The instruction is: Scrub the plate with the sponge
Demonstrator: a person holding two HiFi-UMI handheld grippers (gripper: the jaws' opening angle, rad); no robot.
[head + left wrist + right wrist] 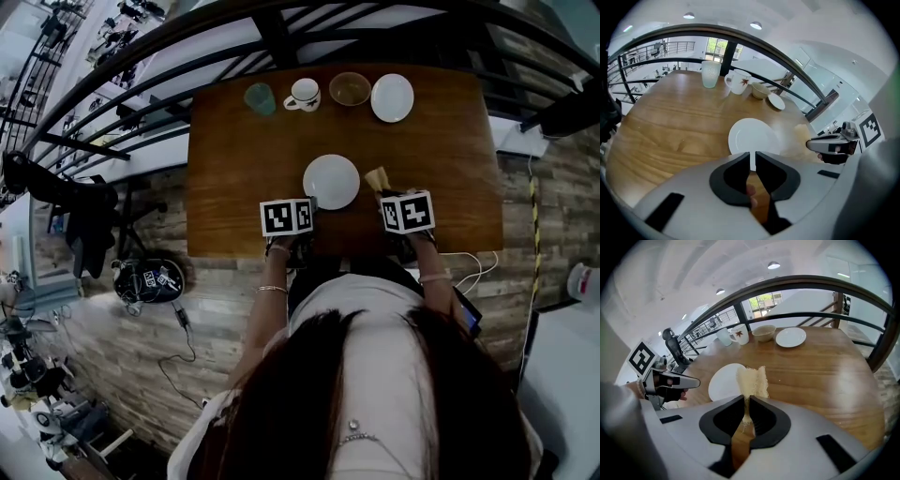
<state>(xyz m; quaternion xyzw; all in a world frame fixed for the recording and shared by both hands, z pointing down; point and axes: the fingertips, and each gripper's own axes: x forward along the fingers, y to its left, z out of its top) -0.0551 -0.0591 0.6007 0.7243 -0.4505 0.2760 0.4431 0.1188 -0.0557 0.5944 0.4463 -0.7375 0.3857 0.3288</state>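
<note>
A white plate (331,181) lies flat on the wooden table (234,169), near its front edge. My left gripper (306,203) is at the plate's near left rim. In the left gripper view the plate (752,136) lies just ahead, and the left gripper (752,159) is shut on a thin white sliver of the rim. A pale yellow sponge (751,379) stands upright, pinched by my right gripper (747,400). In the head view the sponge (377,177) is just right of the plate, apart from it, held by the right gripper (385,193).
Along the table's far edge stand a greenish glass (260,97), a white mug (304,95), a bowl (350,89) and a second white plate (392,97). A dark railing (281,28) runs behind the table. The person's body is at the near edge.
</note>
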